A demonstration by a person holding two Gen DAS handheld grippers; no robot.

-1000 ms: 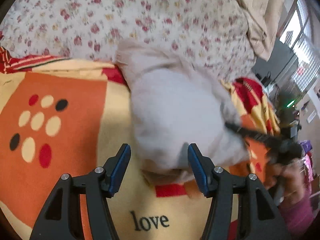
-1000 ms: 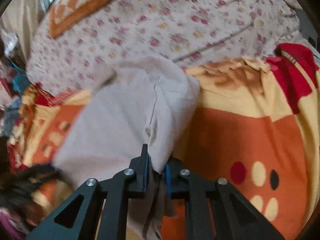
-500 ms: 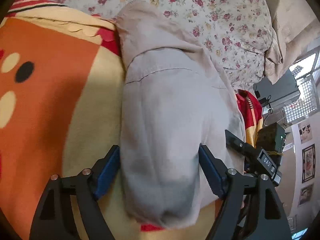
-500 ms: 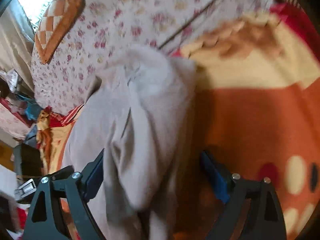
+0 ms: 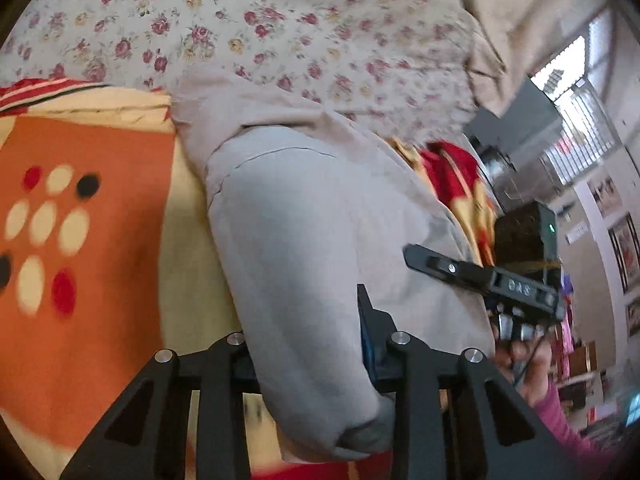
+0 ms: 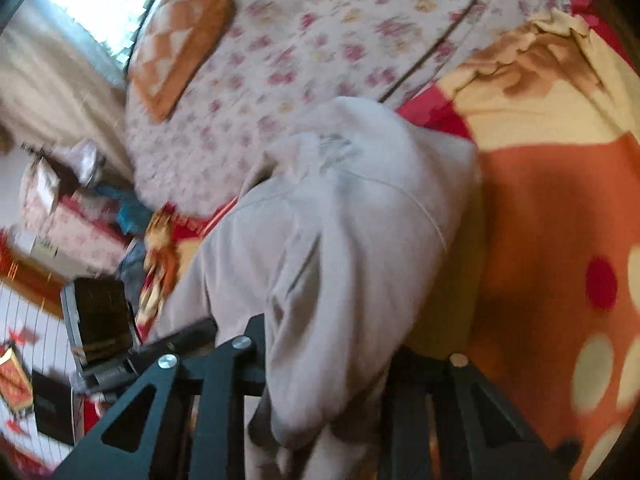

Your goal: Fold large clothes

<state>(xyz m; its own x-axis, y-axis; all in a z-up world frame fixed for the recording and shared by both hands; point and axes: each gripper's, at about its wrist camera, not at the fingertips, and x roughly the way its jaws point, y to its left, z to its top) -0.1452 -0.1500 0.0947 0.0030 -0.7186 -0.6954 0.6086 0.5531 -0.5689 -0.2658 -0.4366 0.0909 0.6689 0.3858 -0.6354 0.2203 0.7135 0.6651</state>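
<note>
A large pale grey garment (image 5: 304,216) lies folded in a long bundle on the orange and cream blanket (image 5: 92,264). In the left wrist view, my left gripper (image 5: 308,344) is shut on the near end of the bundle, which bulges out between the jaws. In the right wrist view the same garment (image 6: 340,232) fills the middle, and my right gripper (image 6: 328,364) grips its other near edge, with cloth draped over the jaws. The right gripper also shows in the left wrist view (image 5: 448,268) at the garment's right side.
A floral sheet (image 5: 248,24) covers the bed beyond the blanket. An orange checked cushion (image 6: 180,36) lies at the far end. A dark box (image 5: 524,236) and room clutter stand past the bed's edge. Beige curtains (image 6: 48,92) hang by the window.
Both grippers were open around the garment half a second ago and have since closed on it. Both views have pulled back a little, and the bundle has lifted at the near end.
</note>
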